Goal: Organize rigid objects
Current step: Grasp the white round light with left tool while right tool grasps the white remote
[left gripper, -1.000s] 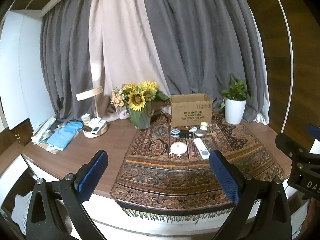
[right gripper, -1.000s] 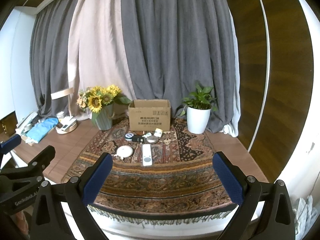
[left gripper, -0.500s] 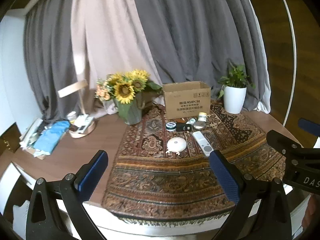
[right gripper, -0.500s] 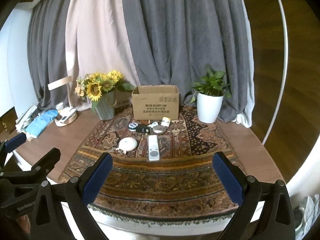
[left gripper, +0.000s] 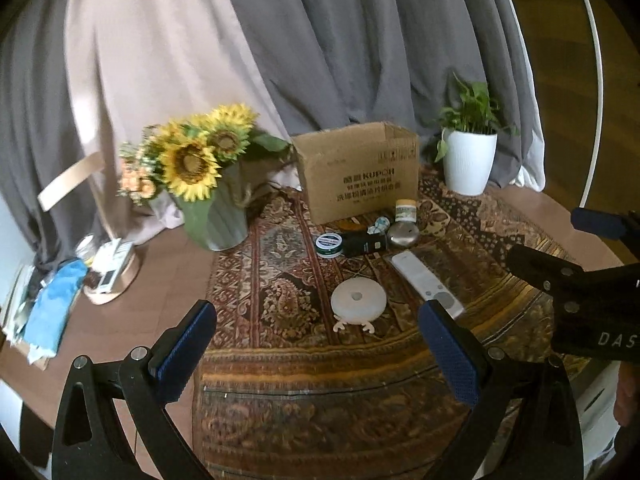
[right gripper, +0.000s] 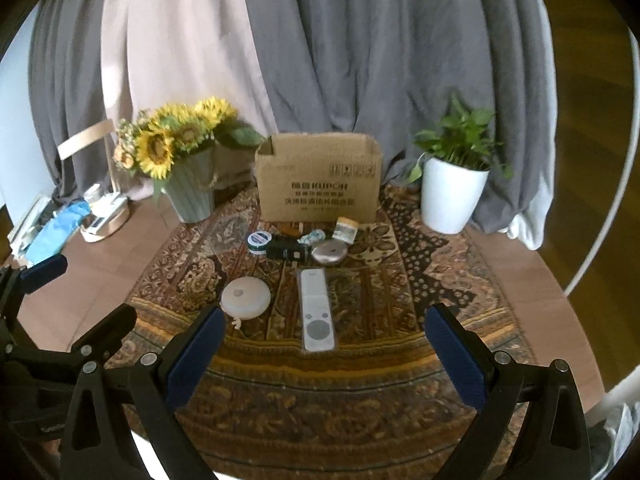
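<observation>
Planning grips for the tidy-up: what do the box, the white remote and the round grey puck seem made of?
Box: corrugated cardboard, matte brown, raw flaps, printed text. White remote: probably plastic, smooth satin white. Round grey puck: looks like brushed metal with a dull sheen, though possibly coated plastic.

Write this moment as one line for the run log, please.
phase: approach | left gripper: open, empty | right gripper: open, empty | white remote, round white disc: on rug, untouched | cardboard box: open, behind items
</observation>
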A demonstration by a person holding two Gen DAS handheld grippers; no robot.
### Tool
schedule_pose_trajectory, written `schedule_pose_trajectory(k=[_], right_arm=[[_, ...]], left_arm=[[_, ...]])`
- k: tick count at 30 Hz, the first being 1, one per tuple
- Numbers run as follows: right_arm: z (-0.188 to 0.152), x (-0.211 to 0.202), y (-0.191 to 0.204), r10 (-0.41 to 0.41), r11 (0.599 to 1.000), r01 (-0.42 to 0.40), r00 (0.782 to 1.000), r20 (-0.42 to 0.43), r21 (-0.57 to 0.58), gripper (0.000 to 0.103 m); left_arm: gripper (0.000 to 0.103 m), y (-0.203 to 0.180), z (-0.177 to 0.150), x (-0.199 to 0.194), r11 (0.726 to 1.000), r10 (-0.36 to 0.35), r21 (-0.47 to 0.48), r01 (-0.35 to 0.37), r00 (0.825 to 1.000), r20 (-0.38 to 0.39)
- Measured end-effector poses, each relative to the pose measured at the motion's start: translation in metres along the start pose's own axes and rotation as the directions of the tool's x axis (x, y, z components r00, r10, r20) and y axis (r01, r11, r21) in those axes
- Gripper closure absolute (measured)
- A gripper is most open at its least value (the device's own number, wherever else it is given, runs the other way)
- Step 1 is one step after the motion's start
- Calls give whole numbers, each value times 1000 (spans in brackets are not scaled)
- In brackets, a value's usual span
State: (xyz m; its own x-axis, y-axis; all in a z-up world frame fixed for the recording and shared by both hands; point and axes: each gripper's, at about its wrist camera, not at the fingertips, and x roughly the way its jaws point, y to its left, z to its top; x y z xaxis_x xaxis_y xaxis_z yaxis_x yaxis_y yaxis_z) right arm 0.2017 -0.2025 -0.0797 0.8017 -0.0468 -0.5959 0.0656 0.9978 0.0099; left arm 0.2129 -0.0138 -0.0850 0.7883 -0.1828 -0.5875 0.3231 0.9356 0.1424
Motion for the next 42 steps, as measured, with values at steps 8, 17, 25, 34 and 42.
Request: schedule_pose_trajectory(k=[8,17,25,34,42], right_arm=[[7,60,3,19,998,-13,995,-95,56,4],[0,119,-3,59,997,-46,976,-209,66,20],[-7,165,-3,84,996,-78,960,-268,32,27],[-19,208,-9,133,991,-117,937,-324,69,44],[-27,225,-9,140,990,-123,934,-328,72,50]], left_arm=[[0,3,1,53,994,-90,62,94,994,-55],[0,-3,-3,105,987,-136,75,144,986,-98],[3,-5,-13,151,980,-185,48,195,968,-167],[5,-12,-21,179,968,-226,65,243,954,-197],[12,-15,-24,199,962,-254,44,268,944,-209]])
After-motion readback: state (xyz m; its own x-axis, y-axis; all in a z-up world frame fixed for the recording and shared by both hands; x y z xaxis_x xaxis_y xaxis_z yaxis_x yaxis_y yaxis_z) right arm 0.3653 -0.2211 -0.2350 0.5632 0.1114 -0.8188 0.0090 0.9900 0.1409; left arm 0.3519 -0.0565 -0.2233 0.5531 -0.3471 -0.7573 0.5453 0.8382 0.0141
